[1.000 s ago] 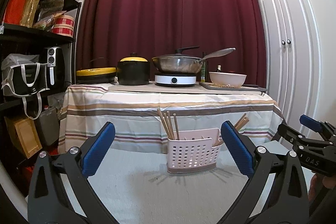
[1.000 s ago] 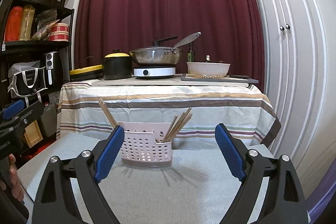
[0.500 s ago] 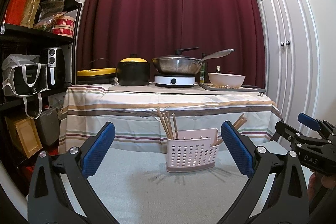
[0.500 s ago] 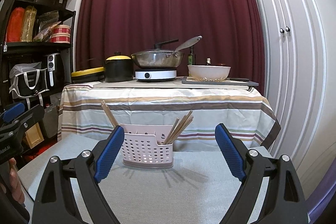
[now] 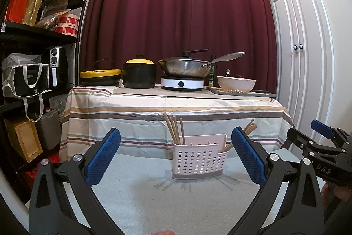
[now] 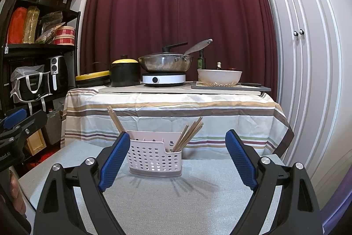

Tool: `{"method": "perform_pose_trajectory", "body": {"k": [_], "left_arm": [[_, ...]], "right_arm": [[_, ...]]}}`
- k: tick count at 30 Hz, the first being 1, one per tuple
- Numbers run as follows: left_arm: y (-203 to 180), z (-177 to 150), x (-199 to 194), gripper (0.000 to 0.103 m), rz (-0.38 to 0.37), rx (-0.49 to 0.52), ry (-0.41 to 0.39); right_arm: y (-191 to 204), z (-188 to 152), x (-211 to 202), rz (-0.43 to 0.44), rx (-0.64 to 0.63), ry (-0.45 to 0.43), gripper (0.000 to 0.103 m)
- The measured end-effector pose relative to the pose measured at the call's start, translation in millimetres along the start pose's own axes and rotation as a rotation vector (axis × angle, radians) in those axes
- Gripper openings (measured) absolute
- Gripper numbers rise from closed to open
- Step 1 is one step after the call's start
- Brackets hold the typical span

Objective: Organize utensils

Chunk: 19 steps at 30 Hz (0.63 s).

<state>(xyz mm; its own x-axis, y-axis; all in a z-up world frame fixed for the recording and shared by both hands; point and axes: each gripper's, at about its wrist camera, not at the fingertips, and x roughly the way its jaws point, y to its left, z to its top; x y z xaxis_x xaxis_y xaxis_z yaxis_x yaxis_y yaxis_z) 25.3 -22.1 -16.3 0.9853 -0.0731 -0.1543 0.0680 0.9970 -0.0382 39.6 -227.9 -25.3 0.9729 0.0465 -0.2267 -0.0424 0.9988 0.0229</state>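
while one pink caddy (image 5: 199, 159) holds two chopstick bunches, left gripper (image 5: 176, 155) and right gripper (image 6: 177, 156) gape empty.

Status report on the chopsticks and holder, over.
Left gripper open, empty. Right gripper open, empty. Chopsticks standing in both end compartments of pink holder, leaning outward. Nothing between fingers and holder.

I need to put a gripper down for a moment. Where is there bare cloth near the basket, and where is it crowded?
Bare grey cloth lies in front of the pink basket, and to its right up to the table edge. The striped table behind is crowded: pot, pan, bowl.
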Motion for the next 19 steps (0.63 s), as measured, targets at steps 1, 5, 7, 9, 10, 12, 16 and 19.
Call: {"method": "perform_pose_trajectory", "body": {"k": [1, 5, 7, 9, 10, 12, 16, 19], "left_arm": [[0, 0, 0, 0.099, -0.001, 0.002, -0.002], [1, 0, 2, 0.099, -0.015, -0.004, 0.004], [3, -2, 2, 0.099, -0.027, -0.021, -0.002], [1, -3, 4, 0.099, 0.001, 0.003, -0.007], [0, -4, 5, 0.099, -0.002, 0.016, -0.008], [1, -7, 15, 0.099, 0.017, 0.030, 0.009], [12, -26, 53, 0.099, 0.027, 0.028, 0.129], [29, -52, 96, 0.099, 0.045, 0.000, 0.265]], "right_arm": [[0, 0, -1, 0.000, 0.000, 0.000, 0.086], [1, 1, -1, 0.001, 0.000, 0.002, 0.086], [1, 1, -1, 0.002, -0.003, 0.005, 0.086], [1, 0, 1, 0.003, -0.003, 0.010, 0.086], [1, 0, 2, 0.003, -0.003, 0.013, 0.086], [-1, -1, 5, 0.000, -0.003, 0.017, 0.086], [-9, -12, 22, -0.013, 0.008, 0.055, 0.086], [-19, -27, 43, -0.018, 0.032, 0.115, 0.086]]}}
